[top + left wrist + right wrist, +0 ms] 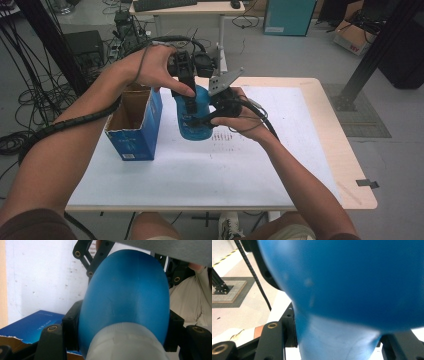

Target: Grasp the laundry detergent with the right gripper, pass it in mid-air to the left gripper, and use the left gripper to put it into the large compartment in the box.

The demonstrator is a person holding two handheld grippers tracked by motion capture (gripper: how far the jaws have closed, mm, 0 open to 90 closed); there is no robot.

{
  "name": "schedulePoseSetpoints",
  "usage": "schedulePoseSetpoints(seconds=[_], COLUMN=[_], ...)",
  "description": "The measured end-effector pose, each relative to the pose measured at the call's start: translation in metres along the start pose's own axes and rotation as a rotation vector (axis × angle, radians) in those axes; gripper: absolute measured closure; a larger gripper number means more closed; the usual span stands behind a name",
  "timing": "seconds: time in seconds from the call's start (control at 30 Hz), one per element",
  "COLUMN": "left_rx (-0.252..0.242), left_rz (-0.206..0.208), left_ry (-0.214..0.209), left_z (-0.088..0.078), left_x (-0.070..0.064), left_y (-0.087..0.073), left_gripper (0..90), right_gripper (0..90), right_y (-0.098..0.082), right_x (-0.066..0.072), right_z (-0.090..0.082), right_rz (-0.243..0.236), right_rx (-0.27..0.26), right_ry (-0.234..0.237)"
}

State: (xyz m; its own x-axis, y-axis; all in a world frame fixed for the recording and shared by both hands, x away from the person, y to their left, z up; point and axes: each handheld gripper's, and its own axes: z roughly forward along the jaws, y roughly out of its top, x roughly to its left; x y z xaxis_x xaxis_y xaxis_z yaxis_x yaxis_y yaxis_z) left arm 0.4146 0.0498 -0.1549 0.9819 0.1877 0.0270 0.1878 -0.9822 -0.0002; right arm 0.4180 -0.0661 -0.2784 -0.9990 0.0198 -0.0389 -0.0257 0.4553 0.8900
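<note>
Nearest the camera in the high view, the person's two forearms rise from the bottom edge and meet above the middle of the table [300,150], which carries a white sheet.

The right gripper [212,116], on the picture's right side, lies roughly level and clamps the blue bottle [196,117] from that side. In the right gripper view its two black jaws press on a narrow part of the bottle [332,340], with the wide blue body directly beyond them.

The left gripper [186,100] comes down on the same bottle from above and behind. In the left gripper view its jaws bear on both flanks of the bottle [125,297], just above the pale, translucent part nearest the lens. Both pairs of jaws are thus closed upon the bottle, which hangs between the grippers above the table.

Just beside the left gripper, on its outer side, stands an open blue carton [135,125], its mouth facing up; the left gripper view shows it [32,325] below and left of the jaws.

Beyond the grippers lie the far table edge, a grey floor with loose cables [30,95] and a second desk [190,10].
</note>
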Motion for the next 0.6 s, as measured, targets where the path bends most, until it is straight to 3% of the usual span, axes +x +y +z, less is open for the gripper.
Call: schedulePoseSetpoints(seconds=[0.6], left_rx=[0.007], left_rz=[0.012], left_ry=[-0.007], left_z=[0.0041], left_x=[0.0003], left_y=[0.0037], left_gripper=[35.7], right_gripper=[43.1], right_y=[-0.0046], right_x=[0.0001], right_z=[-0.0006], right_rz=[0.001], right_rx=[-0.002], right_ry=[0.005])
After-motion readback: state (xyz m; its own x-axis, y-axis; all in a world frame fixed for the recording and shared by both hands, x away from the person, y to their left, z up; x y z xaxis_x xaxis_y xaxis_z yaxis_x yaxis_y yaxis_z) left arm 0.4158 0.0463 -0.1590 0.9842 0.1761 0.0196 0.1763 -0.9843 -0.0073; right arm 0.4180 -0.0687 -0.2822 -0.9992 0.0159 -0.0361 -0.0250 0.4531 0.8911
